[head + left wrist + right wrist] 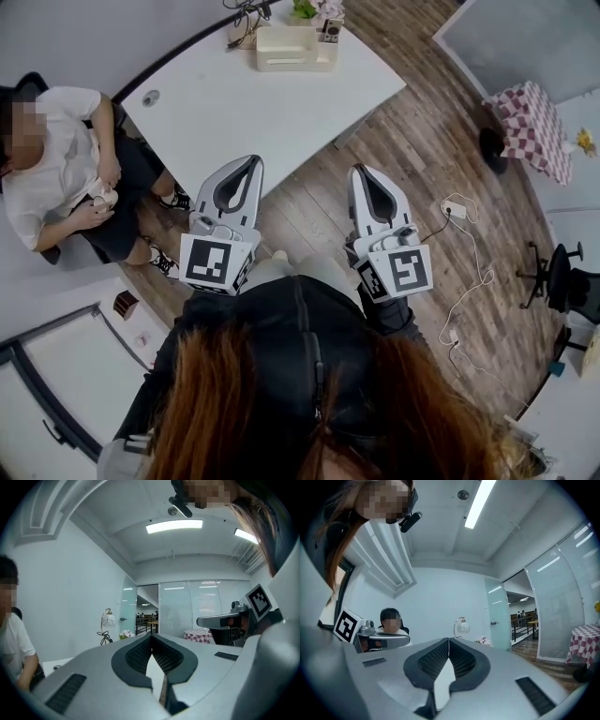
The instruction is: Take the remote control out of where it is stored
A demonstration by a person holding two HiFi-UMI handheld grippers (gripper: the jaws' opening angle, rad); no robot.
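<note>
Both pressed together, empty: left gripper [249,161], right gripper [360,172]. Cream plastic box [292,52] far ahead on white desk [225,103], marginally nearer left; remote control unseen.

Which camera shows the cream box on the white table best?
The head view: the cream box sits in full sight from above at the white table's far end. In both gripper views I cannot make it out; the left gripper and right gripper fill the foreground.
</note>
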